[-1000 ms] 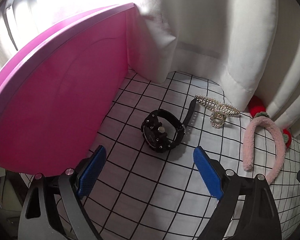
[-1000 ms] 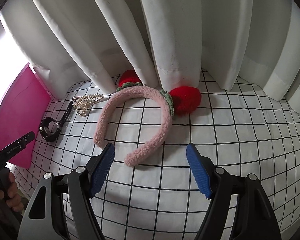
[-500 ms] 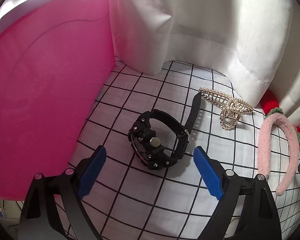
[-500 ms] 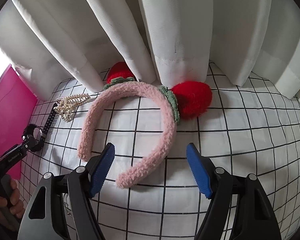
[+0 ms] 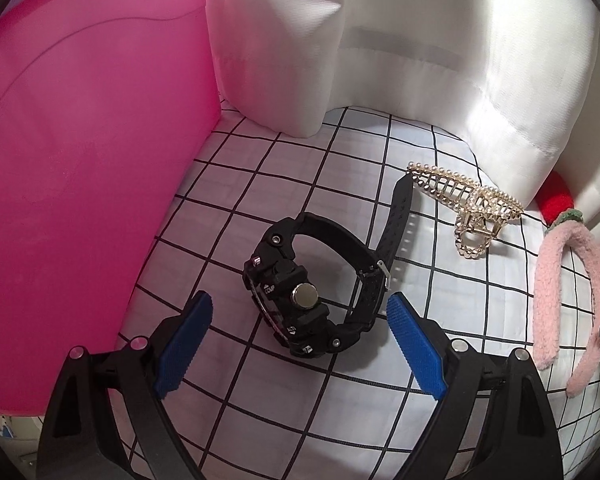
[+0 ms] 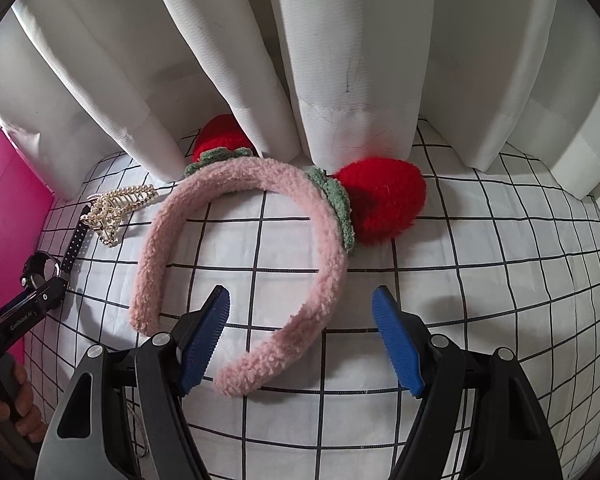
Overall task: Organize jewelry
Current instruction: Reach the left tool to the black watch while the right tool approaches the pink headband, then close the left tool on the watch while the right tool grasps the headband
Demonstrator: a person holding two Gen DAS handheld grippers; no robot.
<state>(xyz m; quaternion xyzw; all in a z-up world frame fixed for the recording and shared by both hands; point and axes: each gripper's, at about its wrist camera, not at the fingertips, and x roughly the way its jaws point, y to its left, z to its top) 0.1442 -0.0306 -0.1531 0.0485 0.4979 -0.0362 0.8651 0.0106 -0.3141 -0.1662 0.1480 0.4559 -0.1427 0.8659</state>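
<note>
Both jaws spread wide, closer to their targets than a second ago.

The left gripper (image 5: 297, 338) frames the black watch (image 5: 314, 288) lying beside the pink box (image 5: 79, 184); the right gripper (image 6: 300, 340) straddles one tip of the pink headband (image 6: 239, 248) on the checked cloth (image 6: 480, 280).

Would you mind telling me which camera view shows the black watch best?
The left wrist view: the black watch lies large and whole between the open tongs. The right wrist view shows it small at the left edge, partly behind the left tongs.

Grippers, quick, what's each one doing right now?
Left gripper: open, holding nothing, jaws either side of the black watch.
Right gripper: open, holding nothing, over the pink headband.
</note>
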